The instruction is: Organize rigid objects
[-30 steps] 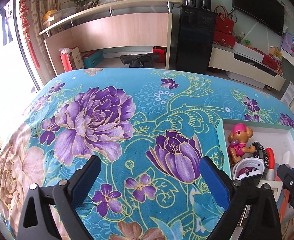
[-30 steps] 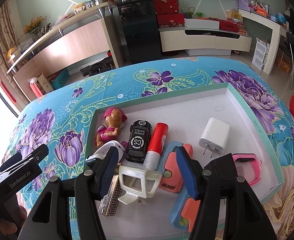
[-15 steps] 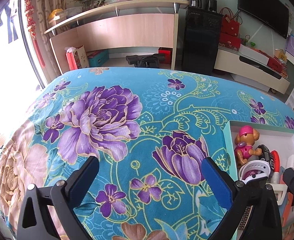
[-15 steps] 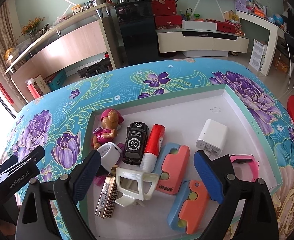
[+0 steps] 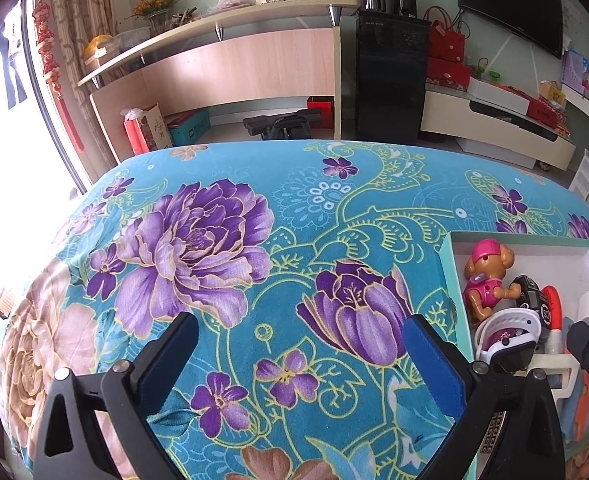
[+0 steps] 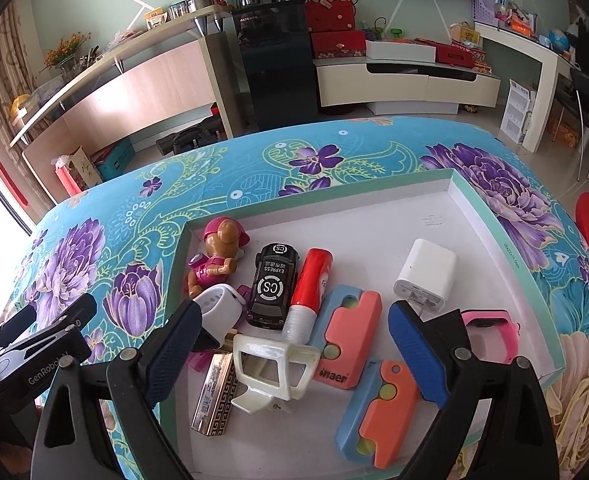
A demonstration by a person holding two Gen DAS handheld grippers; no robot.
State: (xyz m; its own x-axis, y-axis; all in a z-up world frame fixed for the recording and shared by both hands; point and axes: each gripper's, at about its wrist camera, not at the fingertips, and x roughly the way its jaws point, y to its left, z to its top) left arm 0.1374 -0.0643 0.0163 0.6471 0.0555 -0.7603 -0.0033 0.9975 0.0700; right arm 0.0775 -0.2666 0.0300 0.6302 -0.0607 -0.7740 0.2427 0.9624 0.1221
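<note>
Right wrist view: the right hand-held gripper (image 6: pixel 294 320) has spread wide and released the cream plastic hair claw (image 6: pixel 272 372) near the near-left corner of the shallow white tray (image 6: pixel 506 256). That piece looks placed, I judge. The left hand-held gripper (image 5: pixel 298 344), jaws apart and holding nothing, hangs over the floral-cloth desk (image 5: pixel 222 240).

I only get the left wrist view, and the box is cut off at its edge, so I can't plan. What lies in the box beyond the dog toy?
Observer: A white charger sits alone toward the box's right side.
Operator: Is the right gripper holding anything?
Observer: No, the right gripper is open, above the cream clip without touching it.
Operator: Anything near the front?
Observer: Two orange-and-blue sliders, and a pink watch right of them.
</note>
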